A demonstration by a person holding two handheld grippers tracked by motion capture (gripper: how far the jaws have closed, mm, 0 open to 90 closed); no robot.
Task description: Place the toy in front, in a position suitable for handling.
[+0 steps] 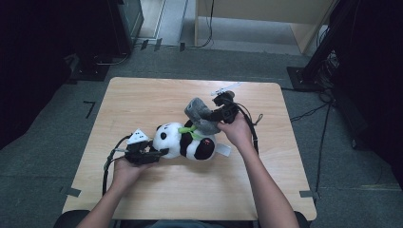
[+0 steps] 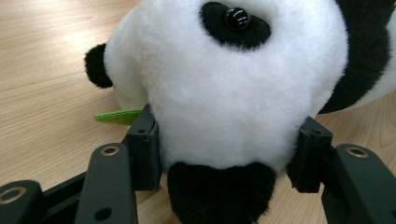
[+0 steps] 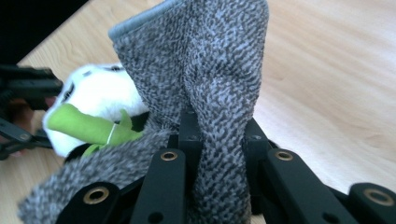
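Left gripper (image 2: pixel 224 154) fingers clamp the panda (image 2: pixel 224 84) head on the counter (image 1: pixel 157 95); right gripper (image 3: pixel 219 140) fingers pinch grey cloth (image 3: pixel 205 70), apparently draped across the panda beyond them.

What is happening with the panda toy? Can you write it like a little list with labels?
toy: plush panda, lying on its side on the wooden table
green bit: felt leaf by the panda
left gripper: jaws clamped on the panda's head from both sides
right gripper: shut on a fold of grey knitted cloth
cloth: held up above the panda's body, one end trailing toward it
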